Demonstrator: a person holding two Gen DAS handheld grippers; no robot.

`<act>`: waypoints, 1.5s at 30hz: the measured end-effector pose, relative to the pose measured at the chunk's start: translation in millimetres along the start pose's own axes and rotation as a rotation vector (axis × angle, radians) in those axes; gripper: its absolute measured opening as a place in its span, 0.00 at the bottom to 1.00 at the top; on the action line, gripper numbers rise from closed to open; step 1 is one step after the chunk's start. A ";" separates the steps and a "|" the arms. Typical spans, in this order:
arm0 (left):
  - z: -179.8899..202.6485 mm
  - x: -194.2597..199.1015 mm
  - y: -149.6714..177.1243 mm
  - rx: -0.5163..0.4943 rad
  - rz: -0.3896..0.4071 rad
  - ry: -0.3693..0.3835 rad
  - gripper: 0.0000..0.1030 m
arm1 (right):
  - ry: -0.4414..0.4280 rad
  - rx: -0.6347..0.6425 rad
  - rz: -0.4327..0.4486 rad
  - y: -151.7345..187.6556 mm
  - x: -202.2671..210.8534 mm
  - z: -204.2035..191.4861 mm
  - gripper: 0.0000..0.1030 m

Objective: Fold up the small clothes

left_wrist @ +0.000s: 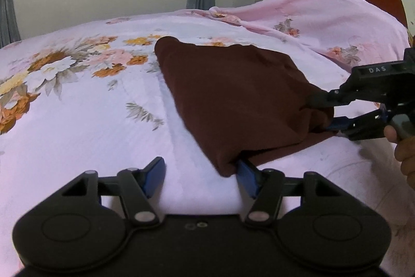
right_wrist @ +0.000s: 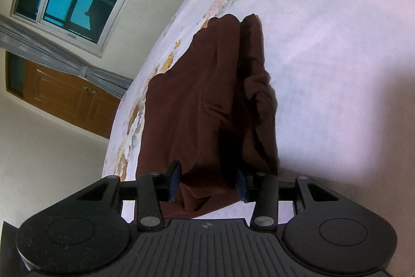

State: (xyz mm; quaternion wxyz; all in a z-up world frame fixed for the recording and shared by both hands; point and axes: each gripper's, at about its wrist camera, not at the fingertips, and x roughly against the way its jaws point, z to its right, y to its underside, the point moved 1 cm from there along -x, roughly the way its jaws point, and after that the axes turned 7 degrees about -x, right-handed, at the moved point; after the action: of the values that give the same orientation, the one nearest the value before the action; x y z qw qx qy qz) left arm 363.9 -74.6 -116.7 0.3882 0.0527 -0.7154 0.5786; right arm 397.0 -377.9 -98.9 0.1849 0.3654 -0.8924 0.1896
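I am looking first at my right gripper: its jaws are closing on nothing further, simply clamping a bunched edge of the brown garment, which is filling the gap between the two blue pads. From the left camera that same gripper is biting the cloth at about three o'clock, with the person's hand behind it. My left gripper is standing released; its jaws are apart with bare sheet between them, and only the right-hand pad is touching the garment's near corner, so it is not grasping anything.

The garment is lying on the flowered bed sheet, spreading from my left gripper toward twelve o'clock, with the pink pillow beyond at one o'clock. In the right view it is looking doubled lengthwise, with a ridge down the middle. I am judging one fold as roughly made but loose and rumpled; flattening and at least one more fold are looking left to do.
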 end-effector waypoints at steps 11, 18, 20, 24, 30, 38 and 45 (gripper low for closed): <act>-11.5 -14.4 3.4 0.022 -0.033 -0.049 0.63 | 0.027 0.209 0.109 -11.1 22.8 -24.0 0.06; -17.0 -6.0 8.2 0.062 -0.017 -0.063 0.63 | 0.104 0.157 0.043 -12.3 10.7 7.6 0.05; -21.2 -4.0 9.8 0.082 -0.016 -0.052 0.63 | 0.083 0.153 0.072 -11.5 19.1 5.5 0.06; -25.2 -1.7 9.7 0.104 -0.006 -0.034 0.63 | 0.030 0.135 0.149 -19.5 30.2 3.9 0.07; -27.6 -2.2 10.7 0.118 0.006 -0.016 0.63 | 0.030 0.097 0.146 -49.1 6.2 8.1 0.31; -29.1 -3.1 15.9 0.132 0.030 -0.013 0.63 | 0.029 0.185 0.159 -79.0 -14.7 2.9 0.48; -26.0 -4.0 17.3 0.116 0.038 -0.027 0.62 | 0.088 0.317 0.127 -85.6 -27.9 -9.1 0.04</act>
State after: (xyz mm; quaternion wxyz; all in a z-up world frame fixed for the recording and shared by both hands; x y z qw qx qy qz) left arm 370.4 -47.9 -132.1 0.3638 0.0693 -0.6867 0.6255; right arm 479.1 -414.0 -86.7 0.1515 0.3243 -0.8637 0.3548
